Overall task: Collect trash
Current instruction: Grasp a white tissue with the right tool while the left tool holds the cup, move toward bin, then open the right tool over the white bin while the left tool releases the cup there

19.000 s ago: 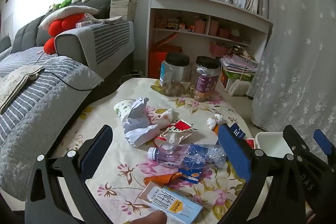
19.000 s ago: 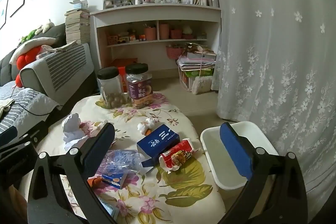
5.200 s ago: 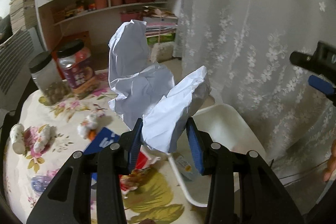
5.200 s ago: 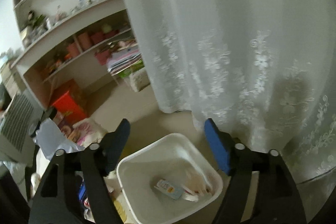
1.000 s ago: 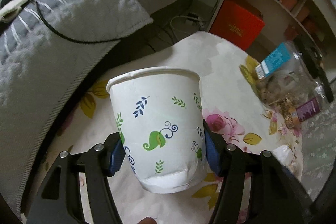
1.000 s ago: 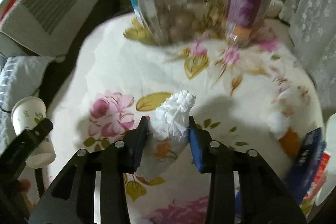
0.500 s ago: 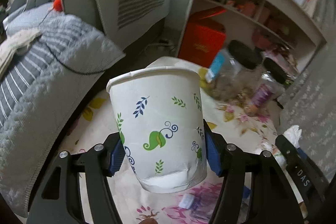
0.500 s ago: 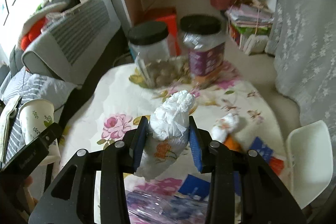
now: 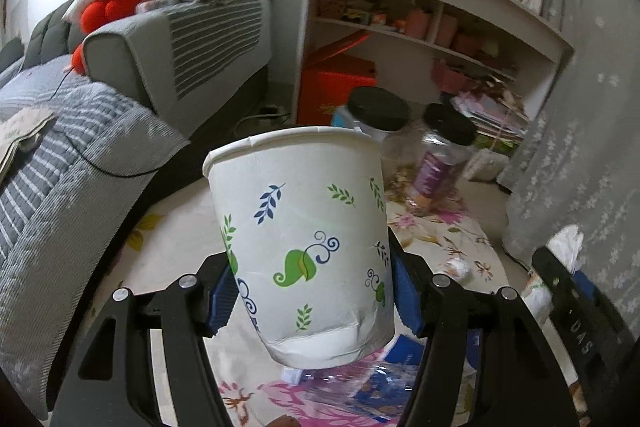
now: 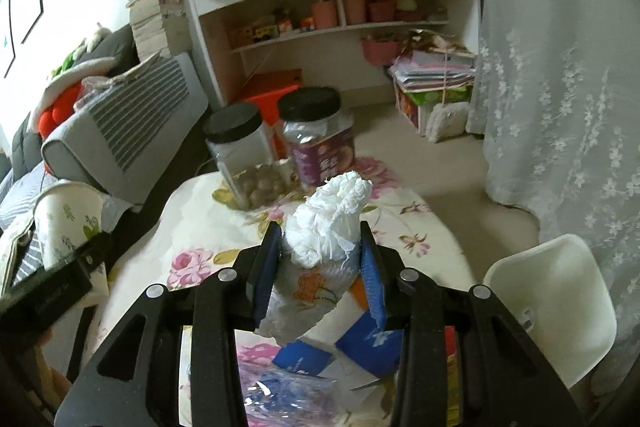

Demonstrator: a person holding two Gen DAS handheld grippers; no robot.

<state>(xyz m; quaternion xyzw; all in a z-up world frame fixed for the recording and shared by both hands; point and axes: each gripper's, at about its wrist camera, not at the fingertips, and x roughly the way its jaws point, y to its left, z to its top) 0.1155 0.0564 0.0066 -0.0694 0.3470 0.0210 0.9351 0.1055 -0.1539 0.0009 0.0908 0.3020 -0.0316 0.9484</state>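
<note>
Left gripper (image 9: 312, 301) clamped on a leaf-printed paper cup (image 9: 300, 239), held upright by its lower wall, clear above the flowered bench (image 9: 176, 239). Right gripper (image 10: 318, 267) clamped on a wad of white tissue (image 10: 326, 227), also lifted off the bench. White bin (image 10: 556, 307) seen at the bench's right edge, beside the lace curtain (image 10: 560, 87).

Step judged to be: carrying both pieces across to the bin. To do it well: cup kept upright in case of dregs, squeeze kept light so the thin wall would not buckle; both loads kept high over the two black-lidded jars (image 10: 280, 143) and the blue box (image 10: 372, 343); each gripper brought fully over the bin's mouth before any release, one after the other to avoid a clash. Plastic bottle (image 10: 288, 395) and wrappers left on the bench for later.
</note>
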